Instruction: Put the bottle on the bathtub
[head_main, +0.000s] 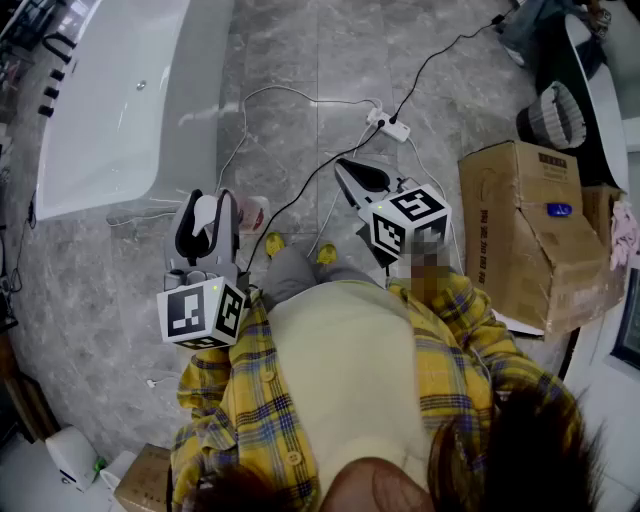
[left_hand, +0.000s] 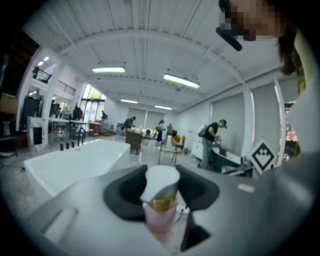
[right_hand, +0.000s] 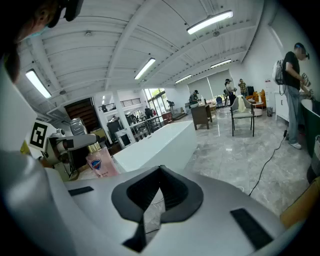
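Marble floor below me, bathtub at eleven o'clock; my left gripper clamps the pink bottle, my right gripper stays-free, pinched together on nothing

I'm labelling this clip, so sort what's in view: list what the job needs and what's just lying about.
Job: bottle; left gripper, shut on it; bathtub.
Lying about: box; power strip; cables; right gripper, empty.

Bottle: lower body hidden behind left gripper; label print unreadable. Bathtub: far end cut off at head view's top edge.
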